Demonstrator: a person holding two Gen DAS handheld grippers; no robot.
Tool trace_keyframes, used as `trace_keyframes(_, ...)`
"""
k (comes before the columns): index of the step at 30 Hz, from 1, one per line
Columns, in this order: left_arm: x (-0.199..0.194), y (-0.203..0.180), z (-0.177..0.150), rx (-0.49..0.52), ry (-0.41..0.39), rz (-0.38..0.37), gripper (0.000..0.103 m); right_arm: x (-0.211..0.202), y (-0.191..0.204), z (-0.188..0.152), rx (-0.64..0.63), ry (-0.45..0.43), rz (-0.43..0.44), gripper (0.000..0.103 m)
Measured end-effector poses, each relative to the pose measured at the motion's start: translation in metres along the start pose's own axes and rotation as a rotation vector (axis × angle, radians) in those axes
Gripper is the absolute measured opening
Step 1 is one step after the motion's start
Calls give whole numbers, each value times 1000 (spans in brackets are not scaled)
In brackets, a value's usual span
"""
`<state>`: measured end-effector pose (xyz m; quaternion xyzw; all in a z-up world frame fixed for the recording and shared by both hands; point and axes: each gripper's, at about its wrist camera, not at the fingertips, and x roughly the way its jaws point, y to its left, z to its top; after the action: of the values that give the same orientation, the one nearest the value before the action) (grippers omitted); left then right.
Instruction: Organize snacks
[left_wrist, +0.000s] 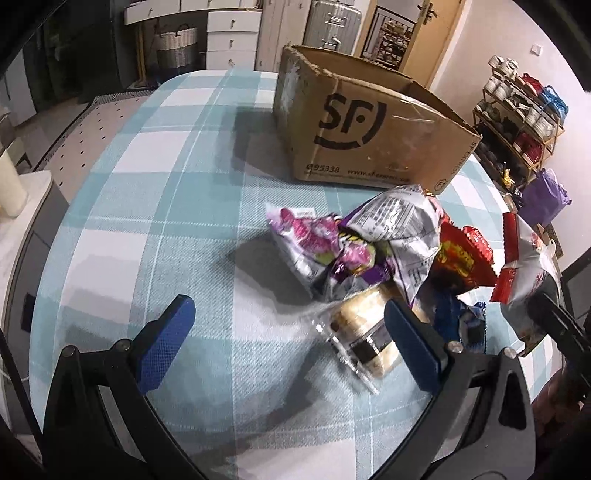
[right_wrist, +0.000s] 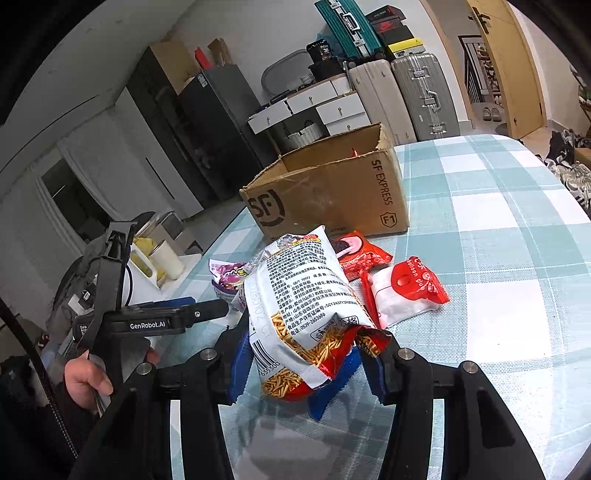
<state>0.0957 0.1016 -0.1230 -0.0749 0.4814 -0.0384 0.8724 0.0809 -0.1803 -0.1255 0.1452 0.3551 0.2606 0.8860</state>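
place: home | signs: suitcases (right_wrist: 424, 92); shoe rack (left_wrist: 517, 122); fridge (right_wrist: 210, 122); checked tablecloth (left_wrist: 166, 177); drawers (left_wrist: 231, 33)

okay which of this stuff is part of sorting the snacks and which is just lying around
Job:
white-and-red noodle-snack bag in right gripper
purple-pink foil bag
clear-wrapped cake
brown cardboard box

Lying about:
grey hard-shell suitcases
white drawer units

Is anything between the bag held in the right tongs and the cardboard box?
Nothing tall. The right tongs hold the stick-snack bag; only flat red packets lie on the cloth short of the open-topped box.
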Motion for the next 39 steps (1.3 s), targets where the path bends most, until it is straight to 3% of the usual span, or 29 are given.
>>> trace_keyframes(15, 26, -3, 33, 30, -21, -25, 101, 3, -3, 4, 1, 6, -20, 51)
trace_keyframes(19, 32, -4, 38, 54, -24, -58, 85, 4, -5, 5, 7, 9, -26, 51)
trace_keyframes(22, 36, -5, 37, 66, -13, -119, 54, 7, -6, 6, 10, 14, -28, 51)
trace_keyframes(25, 35, -9, 33, 110, -34, -111, 52, 9, -4, 6, 12, 22, -25, 51)
trace_keyframes(27, 36, -6, 31, 100, -40, -120, 48, 10, -1, 7, -2, 29, -26, 51)
trace_keyframes(39, 18, 3, 23, 98, -59, -101, 46, 4, 9, 11, -22, 12, -24, 51)
